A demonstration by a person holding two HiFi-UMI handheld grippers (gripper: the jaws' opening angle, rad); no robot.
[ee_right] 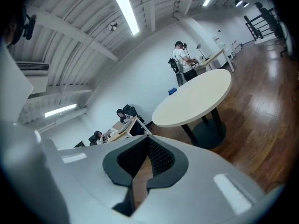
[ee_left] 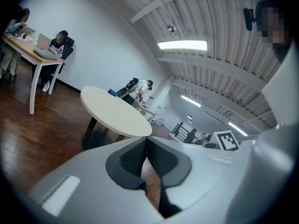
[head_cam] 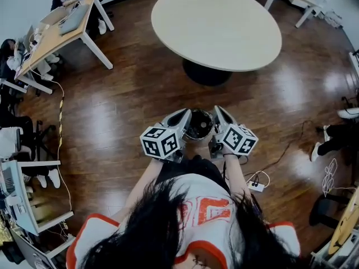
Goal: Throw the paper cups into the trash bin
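In the head view a round dark trash bin (head_cam: 199, 125) with a black liner stands on the wooden floor, right in front of me. My left gripper (head_cam: 183, 115) is held at its left rim and my right gripper (head_cam: 219, 112) at its right rim, both pointing away from me. In the left gripper view the left gripper (ee_left: 145, 140) has its pads together with nothing between them. The right gripper (ee_right: 148, 140) in its own view is likewise shut and empty. No paper cup shows in any view.
A round beige table (head_cam: 216, 24) on a dark pedestal stands just beyond the bin. A desk (head_cam: 56, 29) with seated people is at the far left. A white power strip (head_cam: 256, 187) and cables lie on the floor to my right, near a person's shoes (head_cam: 328, 142).
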